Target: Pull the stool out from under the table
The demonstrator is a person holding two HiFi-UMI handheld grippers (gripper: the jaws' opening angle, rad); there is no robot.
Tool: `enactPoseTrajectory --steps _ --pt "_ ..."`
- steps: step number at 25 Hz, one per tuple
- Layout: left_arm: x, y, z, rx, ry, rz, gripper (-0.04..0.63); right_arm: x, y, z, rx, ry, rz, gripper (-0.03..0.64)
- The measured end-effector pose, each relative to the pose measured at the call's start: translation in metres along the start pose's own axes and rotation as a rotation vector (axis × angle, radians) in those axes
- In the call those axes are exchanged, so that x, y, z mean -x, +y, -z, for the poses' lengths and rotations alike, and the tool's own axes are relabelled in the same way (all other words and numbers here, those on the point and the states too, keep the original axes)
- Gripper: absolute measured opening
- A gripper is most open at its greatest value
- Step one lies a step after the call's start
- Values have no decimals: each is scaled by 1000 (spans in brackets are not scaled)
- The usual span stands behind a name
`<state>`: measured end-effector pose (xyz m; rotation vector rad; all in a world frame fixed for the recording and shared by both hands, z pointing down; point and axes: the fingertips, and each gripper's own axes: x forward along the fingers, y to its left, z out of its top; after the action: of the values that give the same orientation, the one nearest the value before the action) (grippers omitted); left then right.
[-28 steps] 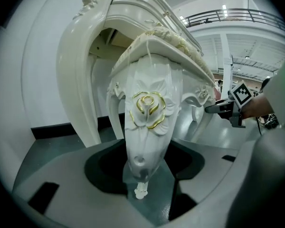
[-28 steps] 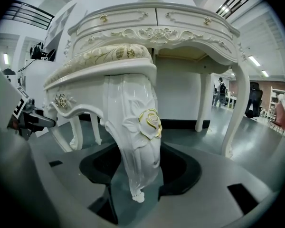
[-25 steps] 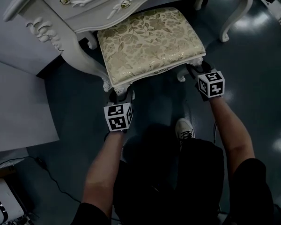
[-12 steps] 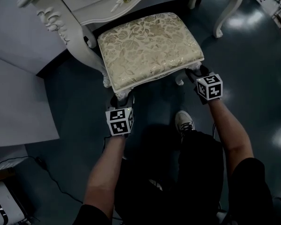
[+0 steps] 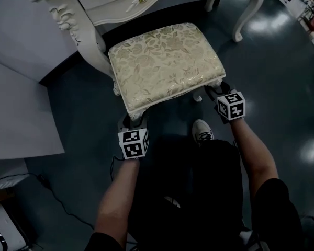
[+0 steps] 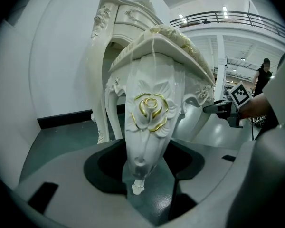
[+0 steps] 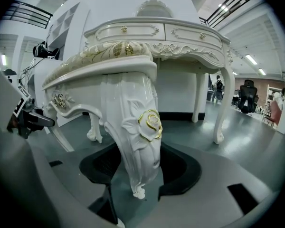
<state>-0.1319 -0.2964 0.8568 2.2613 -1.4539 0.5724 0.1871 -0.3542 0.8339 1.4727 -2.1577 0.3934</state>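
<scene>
We find open floor (image 5: 282, 88) right of the stool (image 5: 165, 61). The table (image 5: 120, 4) blocks its far side, a shoe (image 5: 202, 132) its near side.

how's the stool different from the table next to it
The stool has a padded gold floral seat; the table has a white front with gold-knobbed drawers. The stool stands lower than the table. The left gripper and right gripper each grip a front stool leg; nothing holds the table. Both are white with carved, curved legs.

table (image 5: 120, 7) partly beyond upper edge
</scene>
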Motion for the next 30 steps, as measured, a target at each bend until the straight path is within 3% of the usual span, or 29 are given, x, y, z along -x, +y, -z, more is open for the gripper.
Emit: enactPoseTrajectory --steps 30 --pt "4 -1 3 39 38 1 245 -2 4 -3 -11 35 -27 265"
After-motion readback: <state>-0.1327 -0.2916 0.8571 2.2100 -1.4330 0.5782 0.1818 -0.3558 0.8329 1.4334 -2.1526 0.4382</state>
